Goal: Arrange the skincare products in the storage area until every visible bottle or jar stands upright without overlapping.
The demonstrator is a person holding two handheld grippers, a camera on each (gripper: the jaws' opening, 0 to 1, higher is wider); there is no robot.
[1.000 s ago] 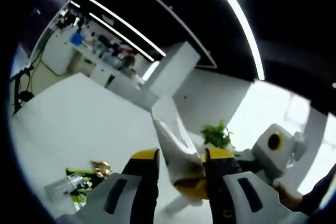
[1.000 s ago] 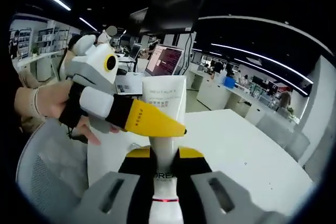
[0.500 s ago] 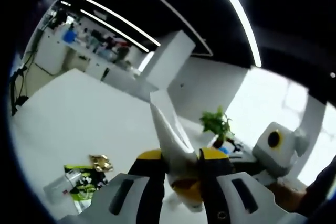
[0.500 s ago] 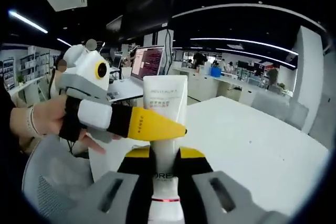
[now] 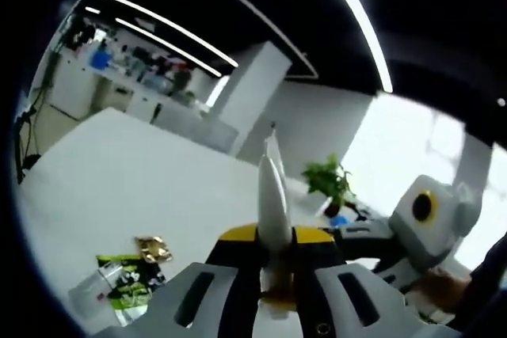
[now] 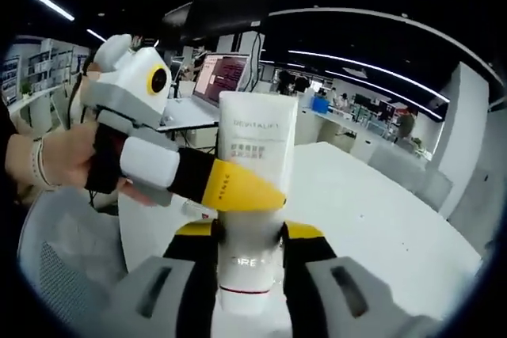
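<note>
A white L'Oréal Revitalift tube (image 6: 255, 144) is held up in the air above the table, and both grippers grip it. My right gripper (image 6: 249, 233) is shut on its lower part, yellow-tipped jaws on either side. My left gripper (image 6: 265, 194) reaches in from the left, held by a hand (image 6: 55, 165), with one yellow jaw across the tube's front. In the left gripper view the tube (image 5: 274, 195) shows edge-on, pinched between my left gripper's (image 5: 276, 237) jaws. The right gripper (image 5: 352, 237) comes in there from the right.
On the white table (image 5: 119, 187) lie a green packet (image 5: 131, 281), a gold-wrapped item (image 5: 154, 248) and a clear bag (image 5: 93, 292). A potted plant (image 5: 329, 181) stands at its far edge. An open laptop (image 6: 215, 77) sits behind the tube, and a mesh chair (image 6: 59, 263) is at lower left.
The left gripper's jaws have drawn in on the tube, which has turned from broadside to edge-on in the left gripper view. In the right gripper view the tube looks larger and nearer.
</note>
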